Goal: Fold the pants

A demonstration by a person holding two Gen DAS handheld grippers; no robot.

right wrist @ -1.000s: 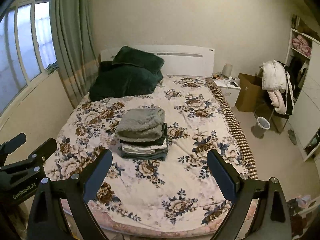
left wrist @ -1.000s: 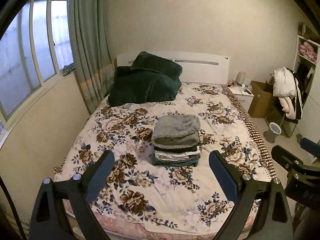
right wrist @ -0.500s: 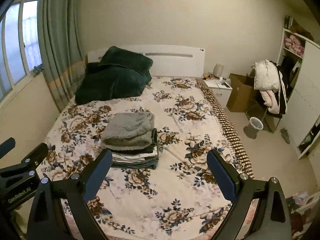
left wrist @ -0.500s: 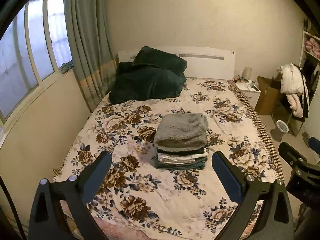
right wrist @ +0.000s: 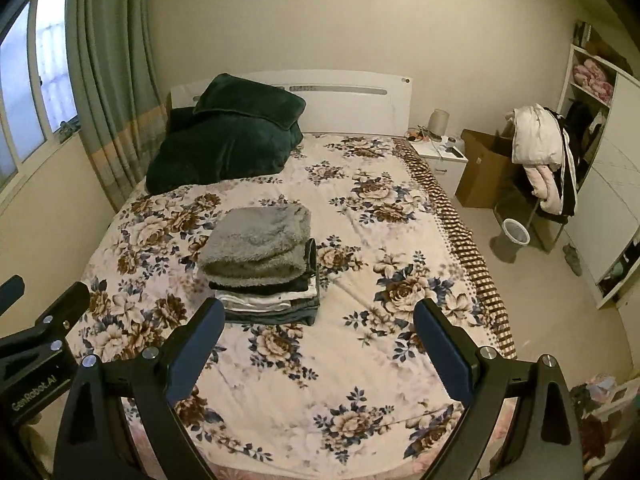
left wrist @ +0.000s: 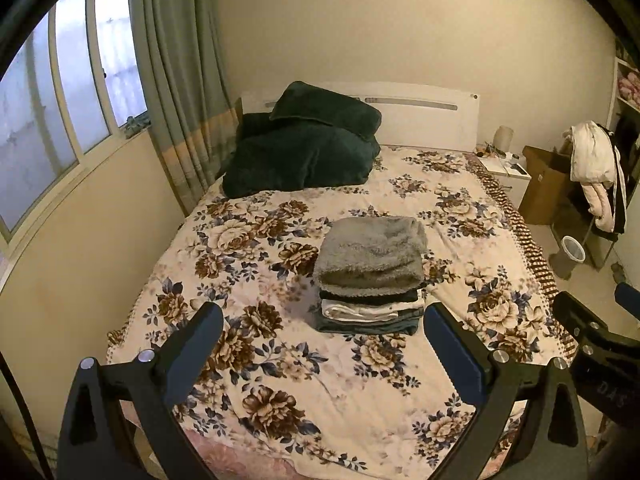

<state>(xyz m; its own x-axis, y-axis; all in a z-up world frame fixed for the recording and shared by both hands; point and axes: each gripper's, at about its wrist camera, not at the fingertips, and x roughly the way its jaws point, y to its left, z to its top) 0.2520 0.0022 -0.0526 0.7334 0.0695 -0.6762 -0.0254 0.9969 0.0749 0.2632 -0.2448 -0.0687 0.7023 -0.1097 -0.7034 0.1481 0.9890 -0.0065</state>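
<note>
A window (left wrist: 60, 112) is letting in pale light at the far left, and a grey-green curtain (left wrist: 176, 80) is hanging just beside it. On the bed (left wrist: 248, 360), which is wearing a floral cover, a dark green blanket (left wrist: 304, 156) is lying heaped against the white headboard (left wrist: 420, 120), with a matching pillow resting on top.

Near the middle of the bed a stack of folded pants (left wrist: 370, 280) (right wrist: 264, 268) is sitting, a fuzzy grey piece on top and lighter and darker layers under it; how many pieces are in it is hard to tell. Nothing is lying between the stack and either gripper.

The left gripper (left wrist: 320, 336) is hovering over the foot of the bed with its fingers spread wide apart and nothing between them. The right gripper (right wrist: 320, 332) is hovering likewise, jaws wide and holding nothing, the stack appearing just behind its left finger.

To the right of the bed a white nightstand (right wrist: 442, 160) is carrying small clutter, and a brown cardboard box (right wrist: 480, 168) is standing open next to it, its contents hidden. A rack draped with white and pink clothes (right wrist: 536, 156) is standing beside that, with a small bin (right wrist: 516, 232) on the floor in front. At the far right a white shelf unit (right wrist: 592, 80) is holding pink bundled fabric.
</note>
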